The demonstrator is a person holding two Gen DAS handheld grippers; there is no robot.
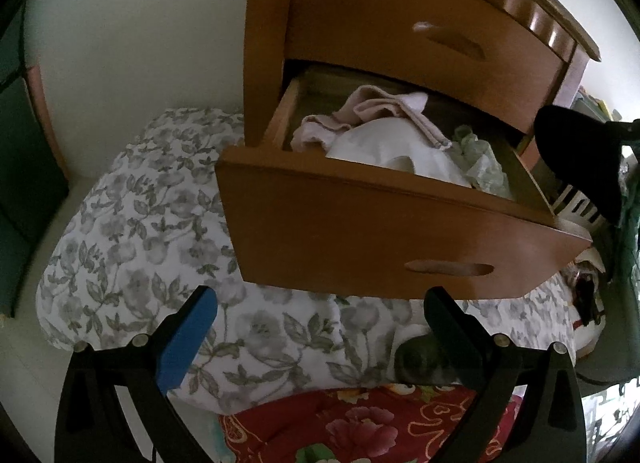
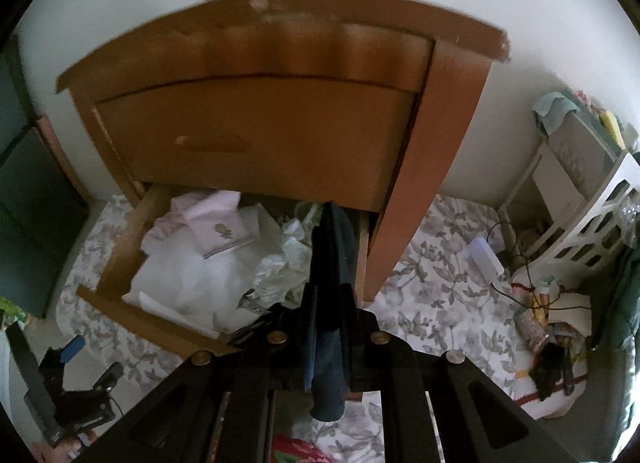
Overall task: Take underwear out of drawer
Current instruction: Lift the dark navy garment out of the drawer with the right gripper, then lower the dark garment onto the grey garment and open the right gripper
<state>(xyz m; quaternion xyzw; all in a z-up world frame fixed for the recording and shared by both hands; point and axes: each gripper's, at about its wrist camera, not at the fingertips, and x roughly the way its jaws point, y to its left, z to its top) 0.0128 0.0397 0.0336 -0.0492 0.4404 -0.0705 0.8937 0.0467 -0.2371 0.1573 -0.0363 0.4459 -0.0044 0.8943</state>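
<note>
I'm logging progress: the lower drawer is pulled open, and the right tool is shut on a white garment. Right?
Not quite. The lower drawer is open, but the right tool is shut on a dark blue garment, as the right wrist view shows. The white clothes lie in the drawer.

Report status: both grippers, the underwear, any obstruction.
Right gripper shut on dark underwear, above the open drawer. Left gripper open, empty, before the drawer front. Nothing in the way.
</note>
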